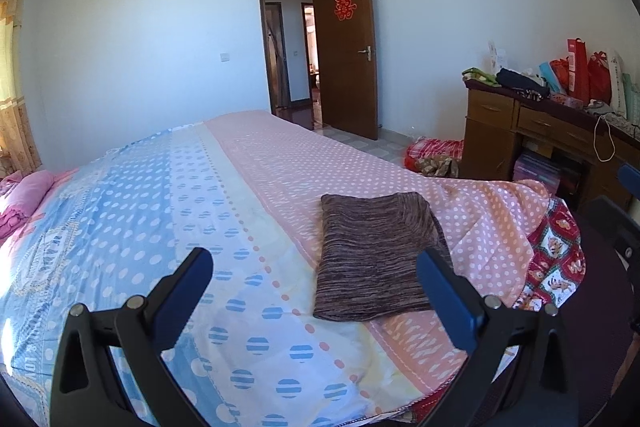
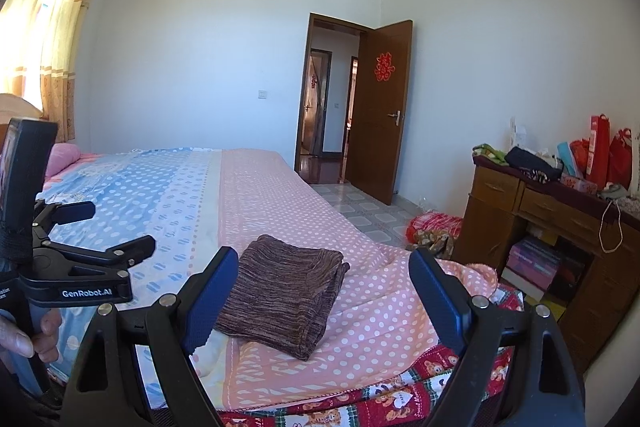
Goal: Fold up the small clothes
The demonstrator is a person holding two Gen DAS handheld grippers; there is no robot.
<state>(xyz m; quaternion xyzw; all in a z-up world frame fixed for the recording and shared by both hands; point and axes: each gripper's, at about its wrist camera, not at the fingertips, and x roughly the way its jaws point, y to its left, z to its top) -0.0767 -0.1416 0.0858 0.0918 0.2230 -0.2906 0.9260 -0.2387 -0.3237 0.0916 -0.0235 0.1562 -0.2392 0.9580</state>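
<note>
Folded garment [image 2: 282, 293] lies beyond right gripper's [image 2: 324, 291] spread fingers [image 2: 212, 287].

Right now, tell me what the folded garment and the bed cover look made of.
Folded garment: seems a soft knit, matte; fine brown-purple melange streaks and thick rounded fold edges. Bed cover: likely printed woven cotton, matte; flat polka-dot print and small creases.

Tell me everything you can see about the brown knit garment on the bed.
The garment is a brown and purple streaked knit, folded into a neat, roughly rectangular, flat stack of layers; its folded edges show in the right wrist view. It lies on the pink dotted part of the bedspread, near the bed's close corner. Only the bedspread touches it; neither gripper holds it.
</note>
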